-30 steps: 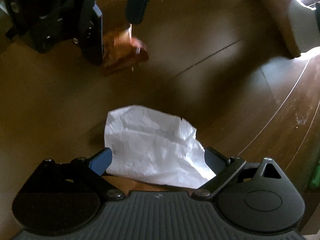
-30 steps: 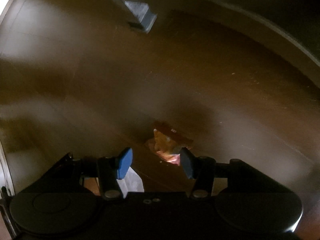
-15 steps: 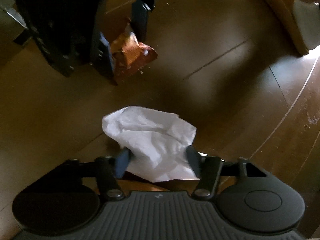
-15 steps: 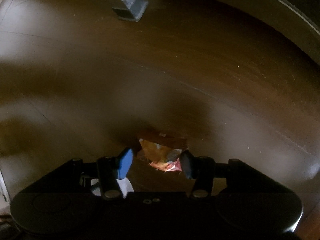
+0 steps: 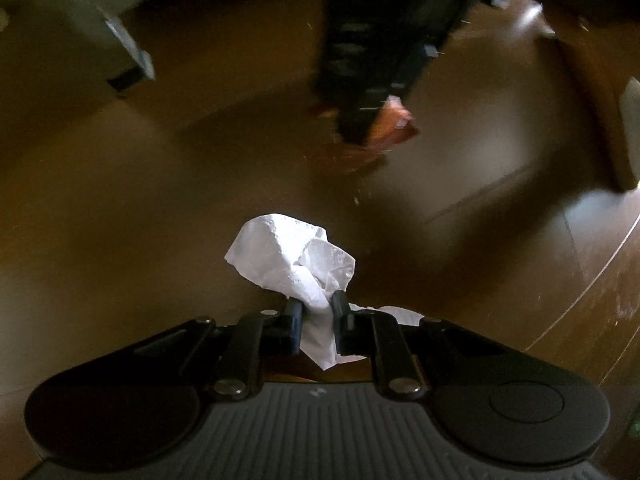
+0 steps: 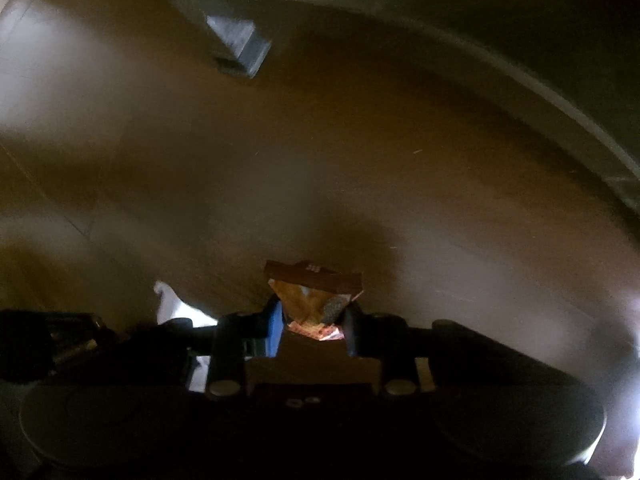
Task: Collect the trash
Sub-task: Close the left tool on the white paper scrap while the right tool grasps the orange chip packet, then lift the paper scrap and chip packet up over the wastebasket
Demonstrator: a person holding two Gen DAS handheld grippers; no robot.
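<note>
A crumpled white paper napkin (image 5: pixel 292 260) is pinched between the fingers of my left gripper (image 5: pixel 316 312), bunched up above the dark wooden floor. In the right wrist view an orange and brown snack wrapper (image 6: pixel 316 296) is squeezed between the fingers of my right gripper (image 6: pixel 312 320). From the left wrist view the right gripper appears as a dark blurred shape (image 5: pixel 372 80) farther ahead, with the wrapper (image 5: pixel 394 124) hanging at its tip. A bit of the white napkin (image 6: pixel 168 304) shows at the lower left of the right wrist view.
Dark brown floorboards (image 5: pixel 160 220) fill both views. A grey furniture leg (image 5: pixel 120 56) stands at the upper left, also seen as a grey leg (image 6: pixel 236 48). A curved dark edge (image 6: pixel 520 92) runs along the right. Pale furniture (image 5: pixel 628 132) sits at the far right.
Both grippers closed: the left one squeezed the flat napkin into a bunch, the right one clamped the wrapper. Both have lifted from the floor with their pieces.
</note>
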